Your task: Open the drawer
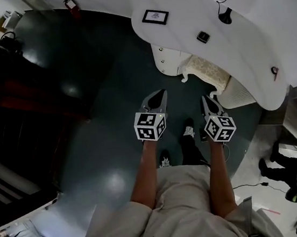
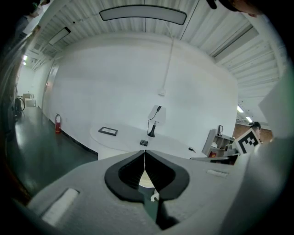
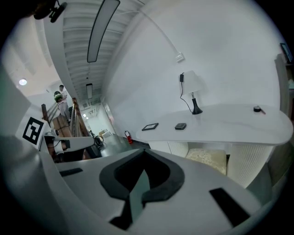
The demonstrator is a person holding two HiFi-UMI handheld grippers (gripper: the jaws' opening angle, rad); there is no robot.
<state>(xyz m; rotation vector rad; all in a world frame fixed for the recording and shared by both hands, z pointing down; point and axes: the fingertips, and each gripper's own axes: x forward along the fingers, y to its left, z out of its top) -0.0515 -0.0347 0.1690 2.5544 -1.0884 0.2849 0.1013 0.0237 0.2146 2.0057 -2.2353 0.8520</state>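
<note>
Looking down, the head view has the left gripper [image 1: 162, 93] and the right gripper [image 1: 205, 98] held out side by side over the dark green floor [image 1: 103, 143], both aimed at a curved white desk [image 1: 248, 48]. Only this view shows the bare forearms behind them. It also shows, from above, the white drawer unit [image 1: 165, 59] tucked under the desk's edge, just beside a cushioned stool [image 1: 207, 72] and well ahead of both grippers. Whether a drawer stands out at all cannot be told from up here. The left gripper view looks across the desk top to a picture frame [image 2: 108, 131]. It also takes in a red fire extinguisher [image 2: 57, 123] by the wall, but its own body hides the drawer unit. Its jaws meet tip to tip with nothing between them. The right gripper view looks lower, catching the stool cushion [image 3: 206, 156] and the unit's white front [image 3: 177, 148] under the overhang. Its jaws are likewise pressed together and empty.
</note>
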